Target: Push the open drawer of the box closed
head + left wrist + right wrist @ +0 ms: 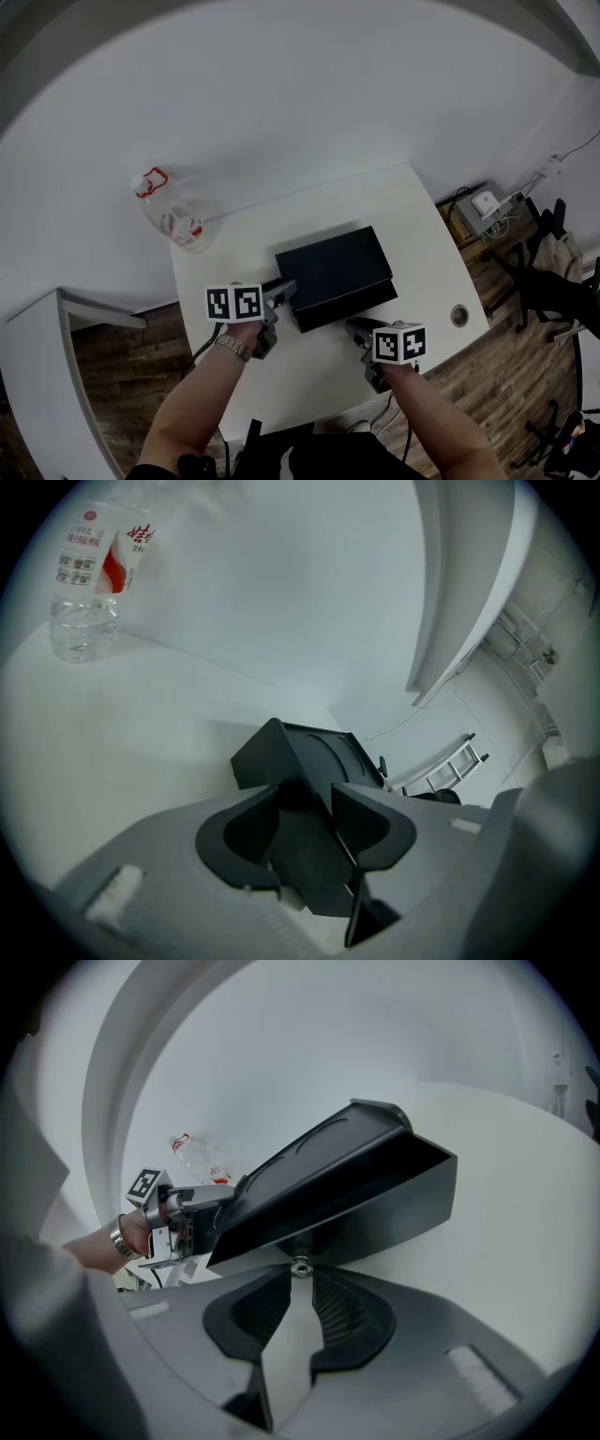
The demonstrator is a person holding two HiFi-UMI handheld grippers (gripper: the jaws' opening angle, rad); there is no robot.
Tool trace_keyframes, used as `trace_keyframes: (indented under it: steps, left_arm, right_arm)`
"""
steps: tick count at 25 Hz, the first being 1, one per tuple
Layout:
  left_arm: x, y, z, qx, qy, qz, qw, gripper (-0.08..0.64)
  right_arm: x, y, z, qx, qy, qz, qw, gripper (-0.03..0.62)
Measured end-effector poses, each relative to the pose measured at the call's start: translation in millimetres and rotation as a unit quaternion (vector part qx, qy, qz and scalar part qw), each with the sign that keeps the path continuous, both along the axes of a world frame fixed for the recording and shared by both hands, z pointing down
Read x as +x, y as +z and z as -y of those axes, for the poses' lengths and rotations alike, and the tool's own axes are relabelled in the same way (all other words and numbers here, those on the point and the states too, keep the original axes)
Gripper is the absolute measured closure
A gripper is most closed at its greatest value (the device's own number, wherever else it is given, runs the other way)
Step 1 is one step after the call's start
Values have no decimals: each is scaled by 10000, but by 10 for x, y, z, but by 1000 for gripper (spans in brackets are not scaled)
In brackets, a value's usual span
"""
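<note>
Silver drawer knob (300, 1266) shows only in the right gripper view.

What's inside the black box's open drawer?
The drawer shows only a dark, bare strip of interior. The rest lies hidden under the box top.

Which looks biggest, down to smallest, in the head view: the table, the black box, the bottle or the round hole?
Largest to smallest:
1. table
2. black box
3. bottle
4. round hole
</note>
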State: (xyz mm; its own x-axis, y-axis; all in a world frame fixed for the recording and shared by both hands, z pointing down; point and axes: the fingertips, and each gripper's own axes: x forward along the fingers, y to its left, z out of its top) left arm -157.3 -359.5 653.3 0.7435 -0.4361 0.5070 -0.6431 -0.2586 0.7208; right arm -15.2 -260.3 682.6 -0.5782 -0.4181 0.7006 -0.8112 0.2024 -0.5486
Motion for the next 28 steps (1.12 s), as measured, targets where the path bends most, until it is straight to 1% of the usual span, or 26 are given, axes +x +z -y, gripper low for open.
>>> trace_keyframes:
  steps: [7,13,23,25,28]
  left_arm:
    - [8,-5,-2,15,-54,-93,9999,371]
    - [18,-8,-10,7,-3,-102,9999,371]
    - [17,-7,-6,26,16,-79,10000,368]
    - [18,-4,-1,39,18,-99,9999,367]
    - [6,-18,-2,107,-26,-178,9998,368]
  right_arm:
    - [-59,-9,245,-24,11,-68,10000,518]
    - [-106,7,409,-53,7,-127,9999,518]
    - [-128,21,454,-52,24,-104,9999,517]
    - [-133,20,449,-29,7,-92,10000,507]
    - [-112,-15,373,-22,77,70,9999,479]
